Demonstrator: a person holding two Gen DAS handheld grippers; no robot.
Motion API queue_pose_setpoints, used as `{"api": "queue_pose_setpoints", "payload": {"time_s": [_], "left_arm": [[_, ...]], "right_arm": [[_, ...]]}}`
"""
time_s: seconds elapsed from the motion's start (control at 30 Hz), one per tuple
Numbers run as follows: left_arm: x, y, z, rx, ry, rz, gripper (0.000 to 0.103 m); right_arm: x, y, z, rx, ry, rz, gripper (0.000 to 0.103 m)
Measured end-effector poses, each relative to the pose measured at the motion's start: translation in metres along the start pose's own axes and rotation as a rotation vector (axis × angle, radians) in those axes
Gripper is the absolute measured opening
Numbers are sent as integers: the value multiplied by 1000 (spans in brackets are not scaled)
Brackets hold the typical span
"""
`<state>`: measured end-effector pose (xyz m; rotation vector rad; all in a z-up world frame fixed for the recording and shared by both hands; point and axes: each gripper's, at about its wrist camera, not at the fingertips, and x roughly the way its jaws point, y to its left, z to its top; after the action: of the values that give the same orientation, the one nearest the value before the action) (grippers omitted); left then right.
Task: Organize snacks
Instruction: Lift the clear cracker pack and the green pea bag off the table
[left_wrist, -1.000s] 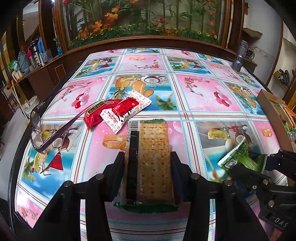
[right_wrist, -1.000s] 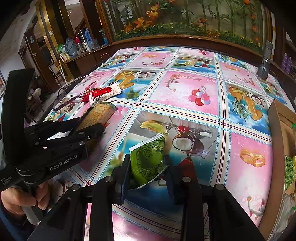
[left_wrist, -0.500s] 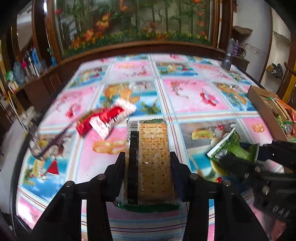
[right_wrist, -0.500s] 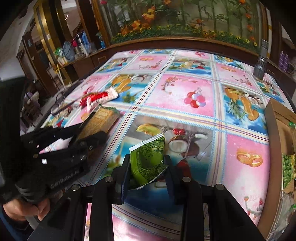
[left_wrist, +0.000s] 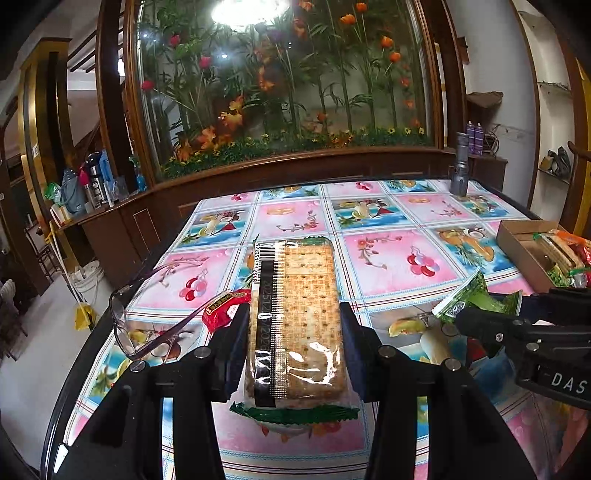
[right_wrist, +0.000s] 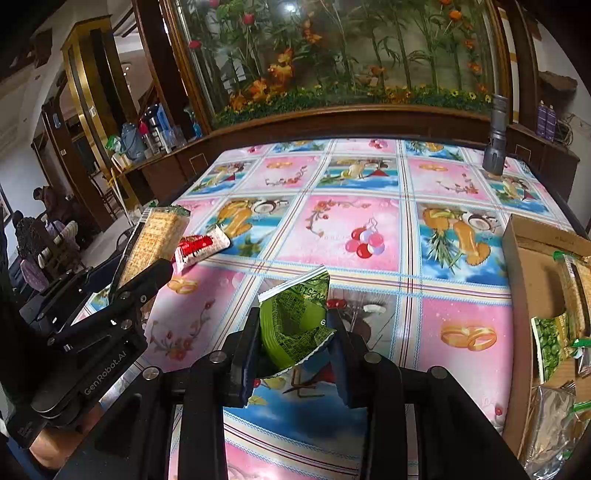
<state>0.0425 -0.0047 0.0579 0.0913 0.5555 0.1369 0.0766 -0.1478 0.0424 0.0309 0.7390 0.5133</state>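
Above the fruit-print tablecloth (right_wrist: 373, 218), left jaws clamp the cracker pack (left_wrist: 297, 314), right jaws pinch the green packet (right_wrist: 295, 325).

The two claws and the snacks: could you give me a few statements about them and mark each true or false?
1. The left claw grips a cracker packet. True.
2. The right claw is empty. False: it is shut on a green snack bag.
3. A cardboard box at the table's right already holds snacks. True.
4. The red snack packet sits inside the box. False: it lies on the tablecloth.
5. Eyeglasses rest on the table. True.
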Motion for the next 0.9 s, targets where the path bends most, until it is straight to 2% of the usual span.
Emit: {"api": "queue_pose_setpoints", "payload": {"time_s": [0.2, 0.5, 0.7, 0.9], "left_arm": [[0, 6, 0, -27, 6, -15, 45], [0, 6, -1, -30, 12, -11, 45], [1, 25, 0, -127, 28, -82, 45], [4, 37, 0, -190, 48, -112, 45]], "right_arm": [[-8, 2, 2, -5, -39, -4, 37], [-8, 0, 3, 4, -43, -1, 37], [-10, -2, 3, 15, -49, -7, 37], [-13, -7, 4, 38, -55, -10, 37]]}}
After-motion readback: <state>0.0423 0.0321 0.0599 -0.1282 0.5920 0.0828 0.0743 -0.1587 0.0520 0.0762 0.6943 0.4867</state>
